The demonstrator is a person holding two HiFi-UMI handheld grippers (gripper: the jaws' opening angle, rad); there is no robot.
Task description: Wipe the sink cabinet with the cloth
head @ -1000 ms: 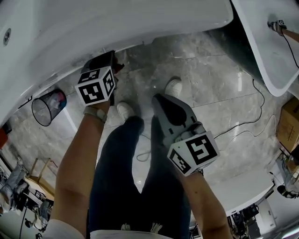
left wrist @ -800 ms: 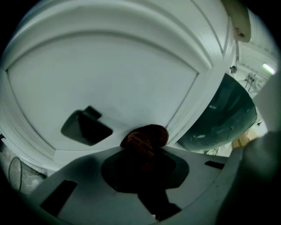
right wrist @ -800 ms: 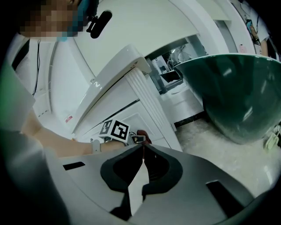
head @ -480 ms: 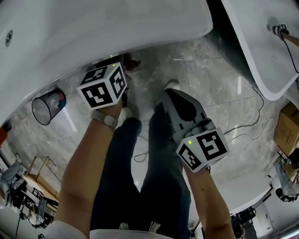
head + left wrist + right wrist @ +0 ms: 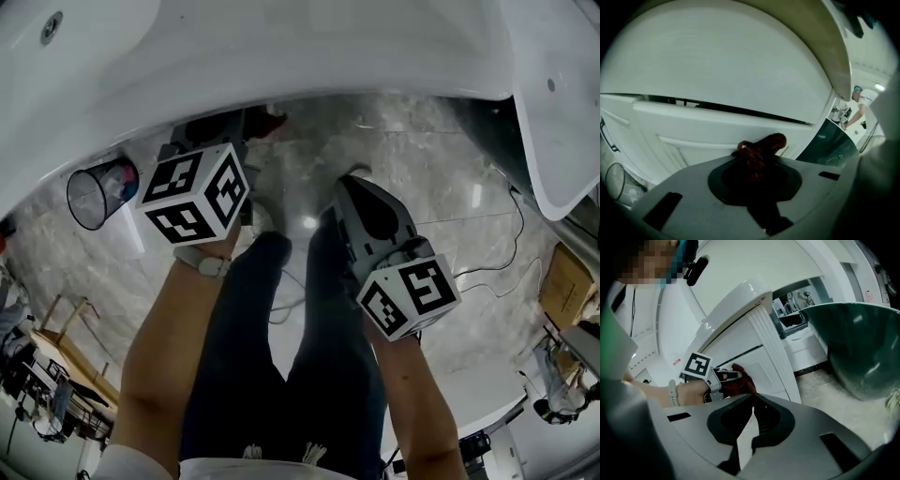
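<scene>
One cloth [image 5: 761, 146], pinched in the left gripper [image 5: 757, 164], points lengthwise at the cabinet [image 5: 717, 125]. The right gripper [image 5: 753, 411] is pressed together, empty.

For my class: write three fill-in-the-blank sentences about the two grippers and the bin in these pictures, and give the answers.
The left gripper is shut on a dark red ____.
The right gripper has its jaws together, with ____ between them.
The mesh bin stands on the ____.
Missing words: cloth; nothing; floor.
</scene>
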